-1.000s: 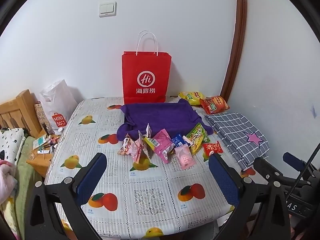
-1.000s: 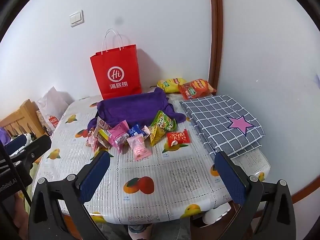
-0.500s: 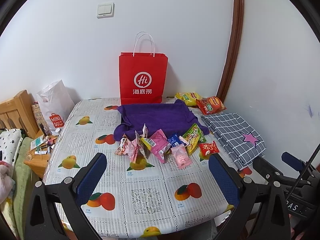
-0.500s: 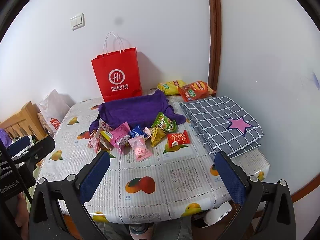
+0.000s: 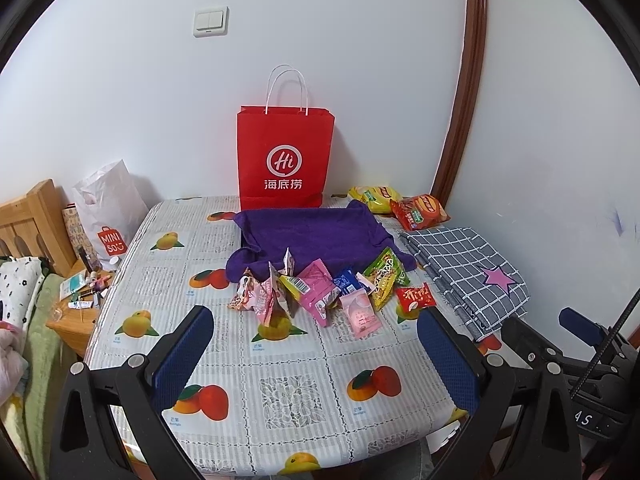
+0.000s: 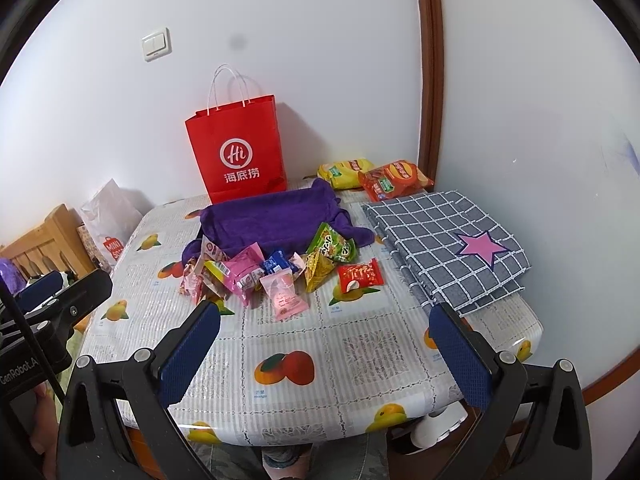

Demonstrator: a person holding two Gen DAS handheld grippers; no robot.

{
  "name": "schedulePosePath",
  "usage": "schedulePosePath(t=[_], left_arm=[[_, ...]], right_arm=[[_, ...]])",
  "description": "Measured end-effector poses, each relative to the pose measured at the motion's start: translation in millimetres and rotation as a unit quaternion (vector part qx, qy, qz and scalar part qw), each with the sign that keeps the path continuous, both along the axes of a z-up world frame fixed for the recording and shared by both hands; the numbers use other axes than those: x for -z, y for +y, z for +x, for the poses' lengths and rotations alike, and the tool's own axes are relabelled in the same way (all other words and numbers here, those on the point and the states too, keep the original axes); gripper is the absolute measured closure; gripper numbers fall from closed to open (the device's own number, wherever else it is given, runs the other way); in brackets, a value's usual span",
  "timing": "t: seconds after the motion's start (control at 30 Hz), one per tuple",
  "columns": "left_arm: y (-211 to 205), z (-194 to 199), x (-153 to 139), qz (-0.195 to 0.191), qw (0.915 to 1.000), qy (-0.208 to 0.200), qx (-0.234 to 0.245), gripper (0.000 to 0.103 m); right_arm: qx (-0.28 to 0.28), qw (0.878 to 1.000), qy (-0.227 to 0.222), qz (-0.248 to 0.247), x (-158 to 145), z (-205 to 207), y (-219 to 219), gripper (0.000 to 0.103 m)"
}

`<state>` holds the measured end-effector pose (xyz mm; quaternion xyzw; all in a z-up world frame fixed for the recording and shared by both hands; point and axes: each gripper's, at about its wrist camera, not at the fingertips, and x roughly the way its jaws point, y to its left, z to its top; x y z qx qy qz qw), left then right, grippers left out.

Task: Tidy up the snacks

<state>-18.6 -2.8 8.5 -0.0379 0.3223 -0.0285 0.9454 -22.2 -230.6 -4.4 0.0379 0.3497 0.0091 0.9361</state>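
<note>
A heap of small snack packets (image 5: 320,296) (image 6: 280,272) lies mid-table, among them a pink pouch (image 5: 361,314), a green packet (image 5: 382,276) and a red one (image 5: 414,298) (image 6: 359,275). Behind them sits a purple cloth basket (image 5: 316,232) (image 6: 272,220). A yellow chip bag (image 5: 374,197) (image 6: 346,170) and an orange-red chip bag (image 5: 420,210) (image 6: 394,180) rest at the back right. My left gripper (image 5: 316,330) and right gripper (image 6: 326,322) both hover open over the table's near part, short of the packets, with nothing between the fingers.
A red paper bag (image 5: 285,160) (image 6: 238,156) stands against the wall behind the basket. A folded grey checked cloth with a pink star (image 5: 468,268) (image 6: 452,244) covers the table's right side. A bedside stand with clutter (image 5: 80,300) and a white shopping bag (image 5: 108,208) are at the left.
Both grippers have drawn back and risen slightly, so the table and snacks look a little smaller and lower. Nothing on the table has moved.
</note>
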Motion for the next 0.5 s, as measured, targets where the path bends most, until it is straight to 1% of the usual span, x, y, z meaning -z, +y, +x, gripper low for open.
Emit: schedulePosePath(t=[0.5], left_arm=[[3.4, -2.4, 1.9, -0.002, 1.0000, 0.000, -0.001, 0.001]], right_arm=[[-0.002, 1.000, 0.000, -0.004, 3.7, -2.9, 2.1, 0.000]])
